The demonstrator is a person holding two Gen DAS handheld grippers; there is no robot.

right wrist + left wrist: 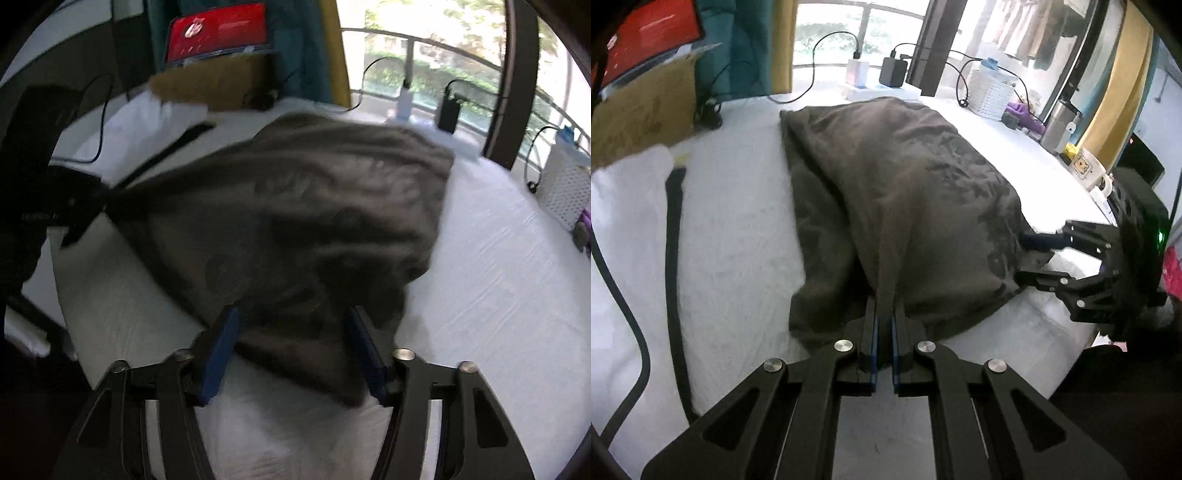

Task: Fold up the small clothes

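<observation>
We see a dark brown garment [897, 206] lying across the white-covered desk [738, 240], its cloth bunched and creased, with a darker pattern over its right half. Our left tongs [884, 314] are closed tight on a pinched ridge of the garment's near edge, the blue pads pressed flat against the cloth. Our right tongs [295, 332] stand partly open over the garment's near corner; the cloth lies between the blue pads [218, 347], but they do not press on it. The right wrist view is blurred, so finer creases there are hard to make out.

At the far right of the desk a white perforated basket [991, 94] stands near the window, with something blue [990, 64] showing at its top; what else it holds we cannot tell. A cream mug [1087, 168] with a small picture sits at the desk's right edge, its inside hidden from us. A brown cardboard box [642, 110] stands at the far left, with a red item [646, 33] behind it; its contents are not visible. A black strap [674, 240] lies left of the garment.
</observation>
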